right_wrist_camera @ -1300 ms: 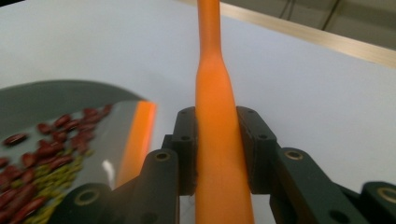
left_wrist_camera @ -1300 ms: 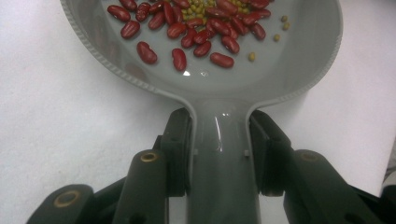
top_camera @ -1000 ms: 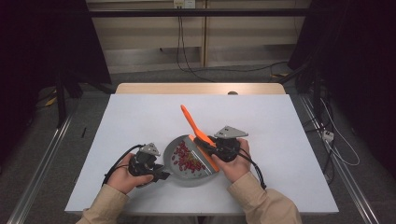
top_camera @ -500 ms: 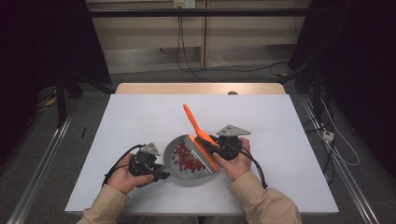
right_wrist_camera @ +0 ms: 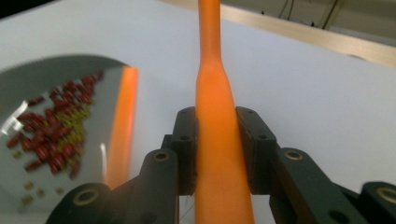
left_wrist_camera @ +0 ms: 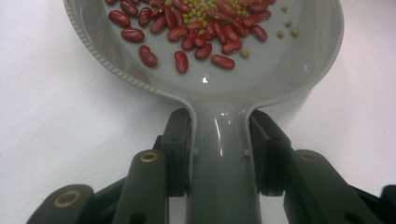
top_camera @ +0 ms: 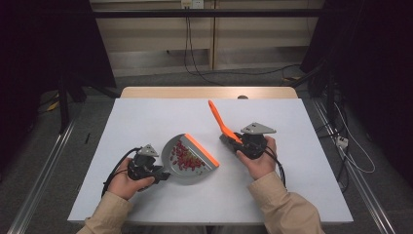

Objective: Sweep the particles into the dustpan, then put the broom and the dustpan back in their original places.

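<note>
Right gripper [top_camera: 233, 141] around upright orange handle [right_wrist_camera: 215, 126]

Dustpan [left_wrist_camera: 224, 88]: grey moulded plastic, glossy, ribbed rim, orange lip [top_camera: 201, 149] opposite its handle. Brush handle [right_wrist_camera: 215, 135]: orange plastic, smooth, satin. Beans [left_wrist_camera: 196, 28] in the dustpan: red ones glossy-skinned, small green ones matt. Table [top_camera: 146, 117] under the dustpan: matt white, smooth, with a bare wood edge [top_camera: 204, 92] on the far side. Sleeve [top_camera: 287, 209]: tan woven cloth.

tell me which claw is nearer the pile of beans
Left. The left claw grips the handle of the dustpan holding the beans; the right claw, clamped on the orange brush handle, sits off beside the pan.
</note>
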`<state>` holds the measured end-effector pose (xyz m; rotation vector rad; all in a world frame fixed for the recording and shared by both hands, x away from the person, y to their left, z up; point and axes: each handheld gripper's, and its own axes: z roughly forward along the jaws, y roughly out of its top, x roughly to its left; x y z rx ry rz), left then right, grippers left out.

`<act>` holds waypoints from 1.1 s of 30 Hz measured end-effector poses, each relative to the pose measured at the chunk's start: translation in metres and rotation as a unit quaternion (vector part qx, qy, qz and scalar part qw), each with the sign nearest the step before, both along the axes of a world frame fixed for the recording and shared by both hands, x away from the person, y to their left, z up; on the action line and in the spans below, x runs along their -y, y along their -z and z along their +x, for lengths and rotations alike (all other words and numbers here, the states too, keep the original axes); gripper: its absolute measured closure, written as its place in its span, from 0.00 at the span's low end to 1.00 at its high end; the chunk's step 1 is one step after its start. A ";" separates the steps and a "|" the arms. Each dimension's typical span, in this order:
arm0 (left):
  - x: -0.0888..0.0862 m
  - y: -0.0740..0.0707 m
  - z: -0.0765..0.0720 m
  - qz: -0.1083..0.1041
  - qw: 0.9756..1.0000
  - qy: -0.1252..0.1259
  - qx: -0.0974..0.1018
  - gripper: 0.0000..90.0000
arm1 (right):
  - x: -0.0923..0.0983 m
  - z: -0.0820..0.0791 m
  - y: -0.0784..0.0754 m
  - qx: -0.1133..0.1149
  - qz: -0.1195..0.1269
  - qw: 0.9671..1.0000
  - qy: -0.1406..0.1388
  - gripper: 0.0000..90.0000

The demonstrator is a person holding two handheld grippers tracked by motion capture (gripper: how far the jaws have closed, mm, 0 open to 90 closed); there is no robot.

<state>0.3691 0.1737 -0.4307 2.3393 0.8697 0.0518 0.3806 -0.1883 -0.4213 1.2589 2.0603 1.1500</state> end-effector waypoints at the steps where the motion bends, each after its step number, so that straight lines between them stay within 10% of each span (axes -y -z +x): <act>1: 0.000 0.001 0.000 0.000 1.000 0.000 -0.001 0.70 | 0.002 0.000 0.002 -0.003 -0.013 1.000 0.005 0.79; 15: 0.008 0.004 -0.001 0.023 0.999 0.005 0.024 0.64 | -0.010 0.009 -0.011 -0.070 -0.075 0.995 -0.006 0.79; 18: 0.008 0.005 0.003 0.016 1.000 0.013 0.005 0.69 | -0.009 0.008 -0.010 -0.066 -0.066 0.996 -0.002 0.79; 33: -0.003 0.002 -0.003 -0.008 0.999 -0.039 0.037 0.70 | 0.019 -0.006 -0.010 -0.051 -0.009 0.999 0.013 0.79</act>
